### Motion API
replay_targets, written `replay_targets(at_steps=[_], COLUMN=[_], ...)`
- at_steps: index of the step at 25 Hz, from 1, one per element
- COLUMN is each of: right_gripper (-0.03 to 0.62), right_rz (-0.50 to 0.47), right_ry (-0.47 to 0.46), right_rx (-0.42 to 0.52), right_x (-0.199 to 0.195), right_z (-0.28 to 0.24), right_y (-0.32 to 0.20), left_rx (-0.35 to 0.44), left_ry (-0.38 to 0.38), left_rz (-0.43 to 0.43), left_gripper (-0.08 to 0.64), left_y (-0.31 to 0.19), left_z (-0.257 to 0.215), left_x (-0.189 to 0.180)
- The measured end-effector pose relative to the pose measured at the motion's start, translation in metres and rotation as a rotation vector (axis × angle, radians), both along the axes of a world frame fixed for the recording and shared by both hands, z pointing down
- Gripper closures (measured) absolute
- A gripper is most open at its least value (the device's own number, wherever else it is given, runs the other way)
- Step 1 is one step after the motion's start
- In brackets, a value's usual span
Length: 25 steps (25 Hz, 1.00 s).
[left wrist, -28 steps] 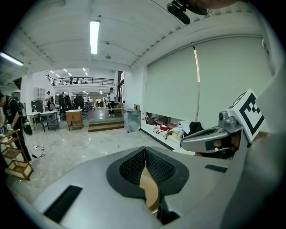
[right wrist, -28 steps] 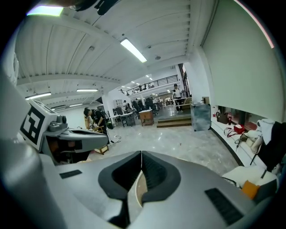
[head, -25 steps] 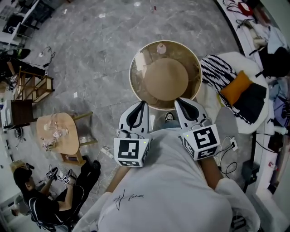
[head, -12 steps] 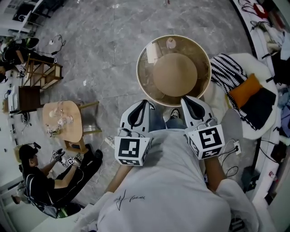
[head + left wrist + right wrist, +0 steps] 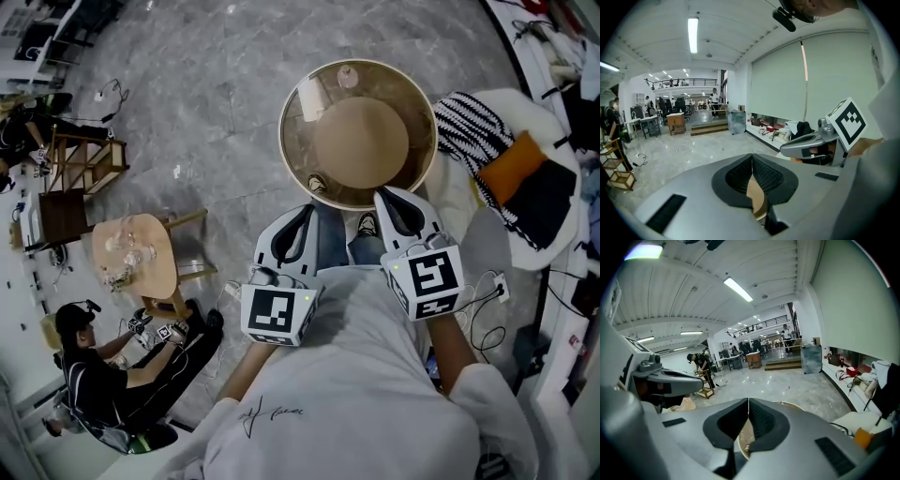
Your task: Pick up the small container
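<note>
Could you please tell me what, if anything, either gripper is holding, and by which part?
Nothing is held: the left gripper and the right gripper both have their jaws closed together with nothing between them, near the round table.

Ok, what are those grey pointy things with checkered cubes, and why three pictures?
They are grabbers held by a person: the left gripper and the right gripper. The cubes are part of them. One picture comes from a camera on the person's head, looking down. The other two come from cameras riding on each gripper, looking along its jaws. Both pairs of jaws are shut and hold nothing. Ahead, a round table carries a tan hat and, near its far edge, the small container.
</note>
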State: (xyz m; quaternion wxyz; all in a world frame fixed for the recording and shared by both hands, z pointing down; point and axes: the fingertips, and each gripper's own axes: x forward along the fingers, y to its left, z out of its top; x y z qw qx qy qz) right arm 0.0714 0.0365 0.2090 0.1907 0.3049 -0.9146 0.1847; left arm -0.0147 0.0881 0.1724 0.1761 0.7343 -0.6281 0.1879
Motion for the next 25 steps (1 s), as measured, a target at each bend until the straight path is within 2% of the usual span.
replay_targets(at_steps=[17,25], right_gripper=[0.575,0.574], right_rz=[0.000,-0.004], right_ry=[0.022,0.035], right_rx=[-0.003,-0.014], right_x=[-0.040,-0.058], right_z=[0.022,0.040], right_y=[-0.023,-0.038], left_rx=[-0.050,-0.091], left_ry=[0.059,0.122], left_rz=[0.038,0.036], left_gripper=[0.541,0.541], left_y=[-0.037,-0.051], left_z=[0.025,0.047], left_x=[-0.026,-0.043])
